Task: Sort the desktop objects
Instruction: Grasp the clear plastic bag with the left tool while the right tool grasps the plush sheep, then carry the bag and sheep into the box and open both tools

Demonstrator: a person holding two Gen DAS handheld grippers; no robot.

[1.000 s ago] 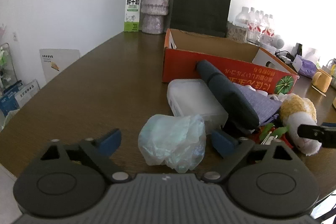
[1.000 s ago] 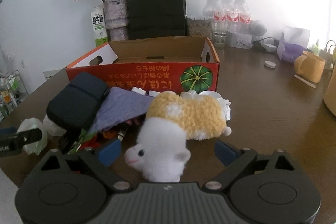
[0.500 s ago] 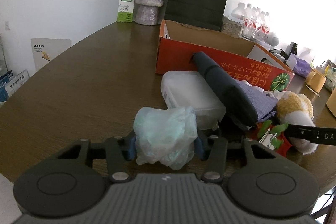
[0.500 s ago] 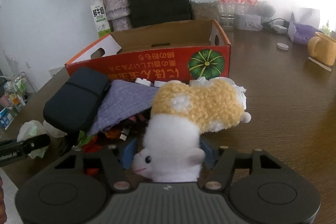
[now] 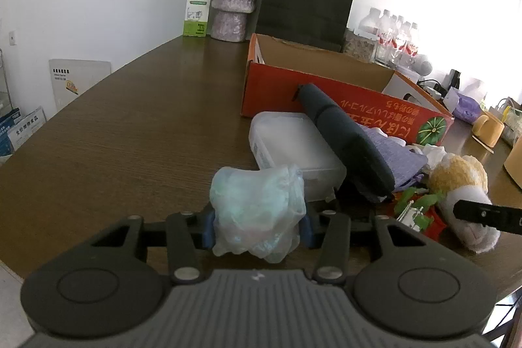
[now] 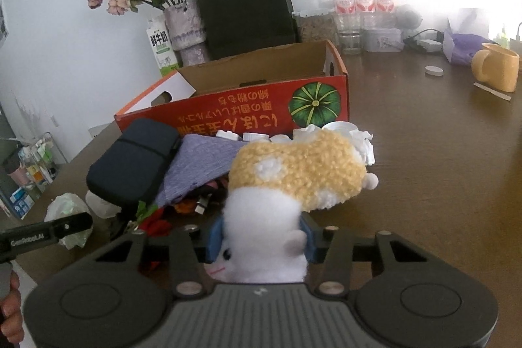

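A: What does the right gripper (image 6: 259,238) have?

B: A plush toy (image 6: 293,178), fluffy, with a white head and a curly yellow-tan body carrying a white patch. The blue pads (image 6: 213,238) are pressed into the white head from both sides, so it is clamped there.

A: Which way does it lie?

B: Its long axis runs from the gripper at 6 o'clock up toward 1 o'clock; the face with a dark eye points back at the camera, the small white tail away.

A: And the left gripper (image 5: 257,225)?

B: Closed on a crumpled plastic bag (image 5: 257,211), translucent, pale green-white, a shapeless wad with no clear axis, at the near table (image 5: 130,136) edge.

A: Around them?

B: At 1 o'clock from the bag sits a clear plastic box (image 5: 293,149), with a dark blue pouch (image 5: 345,139) leaning over it on purple cloth (image 5: 394,155). Beyond, at 12 o'clock, stands the orange cardboard box (image 5: 326,97), open.
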